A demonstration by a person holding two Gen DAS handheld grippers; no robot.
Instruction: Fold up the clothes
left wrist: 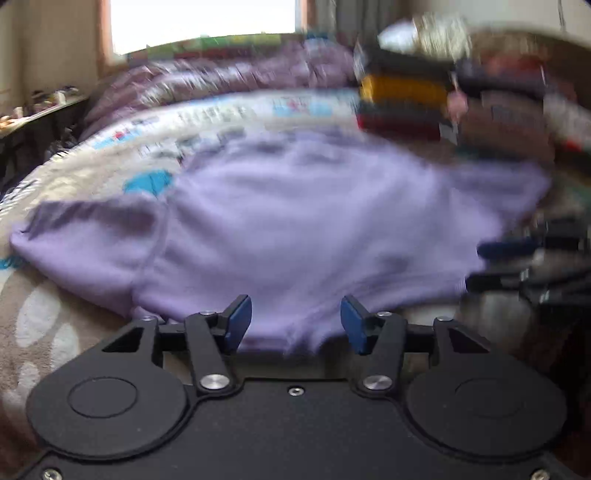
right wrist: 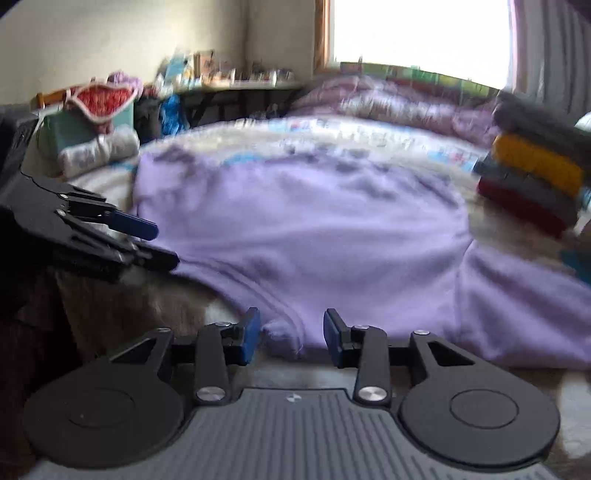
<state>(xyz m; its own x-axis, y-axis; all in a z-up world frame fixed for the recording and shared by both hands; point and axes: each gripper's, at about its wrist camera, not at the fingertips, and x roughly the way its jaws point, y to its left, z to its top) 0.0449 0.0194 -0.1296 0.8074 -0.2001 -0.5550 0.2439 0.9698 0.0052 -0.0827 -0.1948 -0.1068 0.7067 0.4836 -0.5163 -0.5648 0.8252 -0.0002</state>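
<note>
A lilac sweatshirt is lying spread out on a patterned bedspread, its body broad and mostly flat, with soft creases showing as darker shadows across the upper part. One sleeve is stretching out toward the left edge of the left wrist view, its cuff end looking a shade darker; in the right wrist view a sleeve is running off to the right. The pale fabric is looking thick and fleecy, with a ribbed hem at the near edge, though blur is smearing the fine detail in both views. The left gripper is sitting at the near hem with its blue-padded fingers apart, cloth lying between them but not pinched. The right gripper is likewise standing with its fingers spread, a small bunched bit of the hem lying just between the pads without being clamped. Each gripper is showing at the side of the other's view, close to the garment's near edge. Beyond the sweatshirt, a stack of folded clothes in yellow, grey and red is sitting on the bed, and a bright window is glaring behind.
</note>
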